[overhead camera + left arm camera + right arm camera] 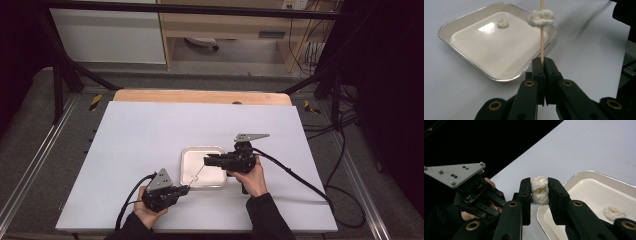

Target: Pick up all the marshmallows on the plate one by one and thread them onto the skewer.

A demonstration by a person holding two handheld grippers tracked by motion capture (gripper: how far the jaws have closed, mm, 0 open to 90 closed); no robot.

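My left gripper (185,189) (543,62) is shut on the base of a thin wooden skewer (541,42) (199,171) that slants up over a shallow white tray (202,148) (441,29). One white puffy piece (541,18) is threaded partway up the skewer. My right gripper (206,160) (539,188) reaches in from the right and is shut on a second white puffy piece (539,191) at the skewer's upper end; a tan spot shows in its face. A third white piece (502,23) (614,213) lies loose in the tray (584,173).
The tray sits near the front middle of a white table top (150,130), with bare surface all around it. The left gripper's grey plate (454,173) and the hand holding it are close beyond my right jaws. Black cables (300,180) trail from both grippers.
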